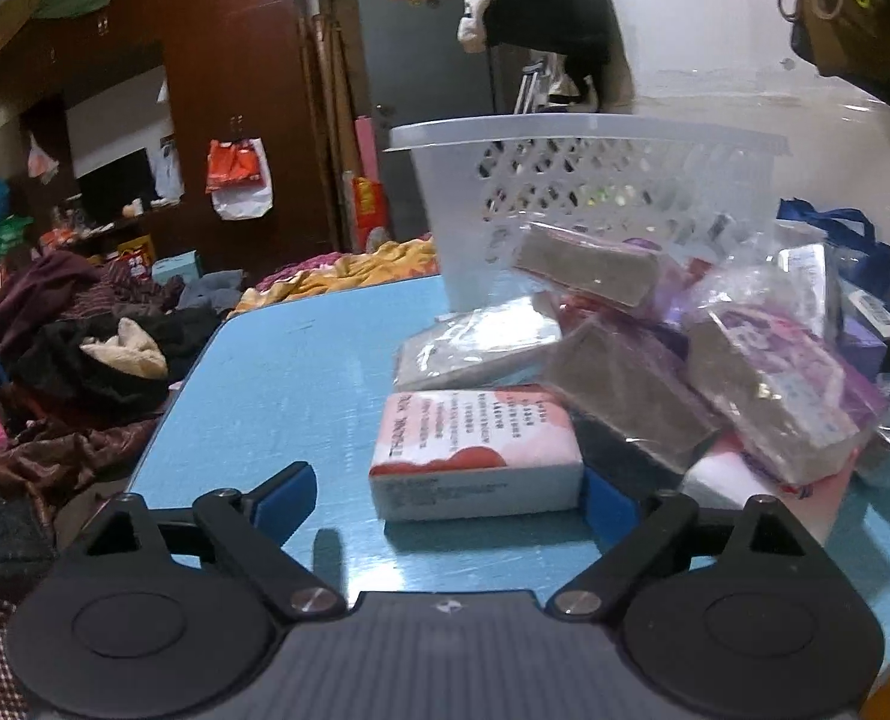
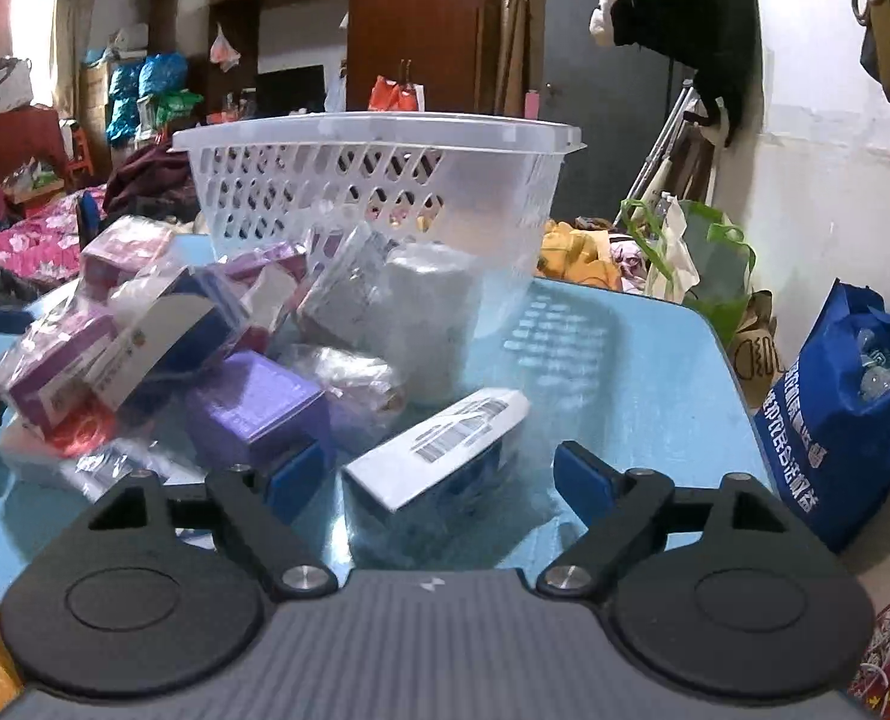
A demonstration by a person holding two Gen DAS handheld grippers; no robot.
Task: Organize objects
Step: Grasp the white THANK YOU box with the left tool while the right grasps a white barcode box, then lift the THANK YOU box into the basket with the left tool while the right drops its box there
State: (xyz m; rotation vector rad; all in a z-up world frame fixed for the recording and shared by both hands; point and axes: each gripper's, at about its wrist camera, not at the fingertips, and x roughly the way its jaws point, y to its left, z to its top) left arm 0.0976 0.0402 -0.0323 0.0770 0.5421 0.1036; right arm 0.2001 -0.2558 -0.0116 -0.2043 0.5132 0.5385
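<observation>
**Left wrist view: both tongs wide open at the pile, nothing held yet**

Left wrist view shows a blue tabletop (image 1: 276, 372) with a white perforated basket (image 1: 589, 192) standing at its far side. Between the basket and the cameras lies a loose pile of small boxes and plastic-wrapped packets (image 1: 631, 384), many leaning on each other.

At the near edge of the pile, a pink-and-white box (image 1: 475, 456) lies flat. The left tongs (image 1: 451, 501) are spread wide around it: the right blue pad seems to touch the box end, the left pad stands well apart from it. They hold nothing.

In the right wrist view, the right tongs (image 2: 441, 474) are also wide open and empty. A white-and-blue box with a barcode (image 2: 445, 450) lies tilted between the pads; the left pad is beside a purple box (image 2: 252, 408).

My judgement of the risks: if the left tongs close while off centre, the touching pad may push the pink box sideways instead of gripping it. The wrapped packets look slippery, so a packet leaning on a lifted box may slide off the tabletop. The right tongs may also catch the purple box together with the barcode box.
</observation>
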